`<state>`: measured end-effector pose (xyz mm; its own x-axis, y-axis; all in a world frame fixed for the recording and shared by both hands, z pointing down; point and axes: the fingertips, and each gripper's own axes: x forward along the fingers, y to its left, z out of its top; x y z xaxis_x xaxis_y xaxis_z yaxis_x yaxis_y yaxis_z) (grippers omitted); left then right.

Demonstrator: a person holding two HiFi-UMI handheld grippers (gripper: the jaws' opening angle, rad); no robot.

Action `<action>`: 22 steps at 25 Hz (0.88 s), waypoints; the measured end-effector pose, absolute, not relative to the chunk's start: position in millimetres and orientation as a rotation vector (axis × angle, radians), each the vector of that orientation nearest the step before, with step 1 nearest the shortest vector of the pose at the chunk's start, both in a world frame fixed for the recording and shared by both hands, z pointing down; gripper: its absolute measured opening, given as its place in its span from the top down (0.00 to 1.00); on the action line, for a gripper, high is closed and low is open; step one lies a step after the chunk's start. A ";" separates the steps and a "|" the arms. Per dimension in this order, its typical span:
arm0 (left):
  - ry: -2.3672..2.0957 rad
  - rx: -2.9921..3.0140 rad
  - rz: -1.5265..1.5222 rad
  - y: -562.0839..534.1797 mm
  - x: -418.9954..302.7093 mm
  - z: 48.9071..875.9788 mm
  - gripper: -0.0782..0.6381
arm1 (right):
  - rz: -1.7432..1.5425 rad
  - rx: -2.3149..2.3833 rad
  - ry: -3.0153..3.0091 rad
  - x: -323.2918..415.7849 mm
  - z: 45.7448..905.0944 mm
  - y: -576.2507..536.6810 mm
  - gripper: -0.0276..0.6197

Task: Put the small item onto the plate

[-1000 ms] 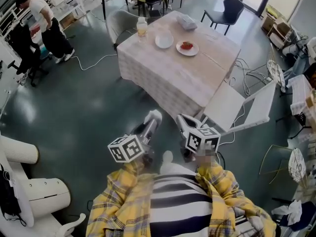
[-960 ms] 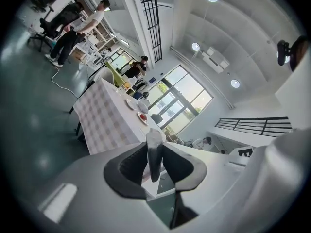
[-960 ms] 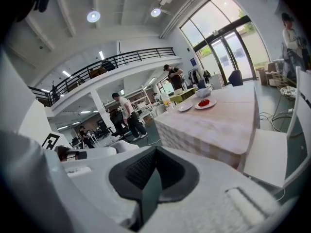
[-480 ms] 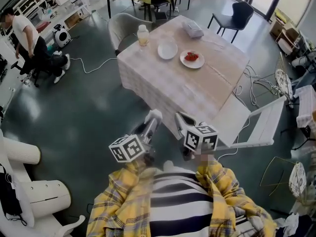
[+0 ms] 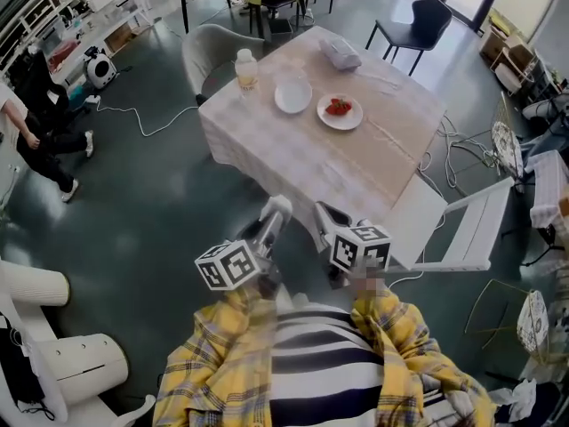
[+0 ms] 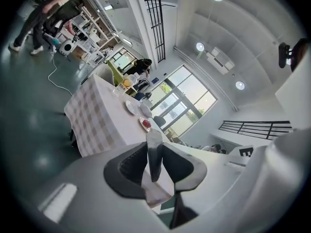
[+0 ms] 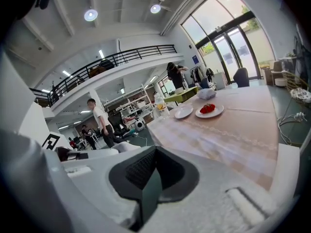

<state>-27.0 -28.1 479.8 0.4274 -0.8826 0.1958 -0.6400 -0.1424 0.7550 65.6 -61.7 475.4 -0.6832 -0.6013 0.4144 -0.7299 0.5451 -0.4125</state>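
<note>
Nearest, both tools are held close against a yellow plaid shirt [image 5: 222, 363]. The left hand-held gripper [image 5: 276, 208] is seen clenched, its jaws drawn together with nothing between them. The right hand-held gripper [image 5: 324, 212] is likewise clenched and empty. Both are pointed toward the desk [image 5: 302, 163], a square one covered with a pale checked cloth, which stands well apart from them across bare floor.

Farther off, on the desk's far half, a round white plate [image 5: 352, 123] is found with small red items [image 5: 337, 107] lying on it. Just beside it, to the left, an empty white dish [image 5: 293, 96] is set. A clear bottle of orange liquid [image 5: 245, 68] stands near the dish, and a grey pouch [image 5: 340, 53] lies at the far corner.

Nothing has been picked up, and the desk is not yet within reach, so the task is judged not begun by the grippers. Which piece is meant as the small item cannot be settled. If a red item is meant for the empty dish, the approach, the grasp and the placing are all left to be done.
</note>
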 end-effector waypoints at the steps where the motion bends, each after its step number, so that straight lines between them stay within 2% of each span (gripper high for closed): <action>1: -1.289 1.869 -0.379 -34.8 -27.7 480.4 0.76 | 0.840 1.128 -2.552 65.5 476.9 -66.1 0.96; 22: -1.090 1.948 -0.324 -207.4 -84.9 477.8 0.76 | 0.809 1.372 -2.412 14.8 474.0 -223.2 0.96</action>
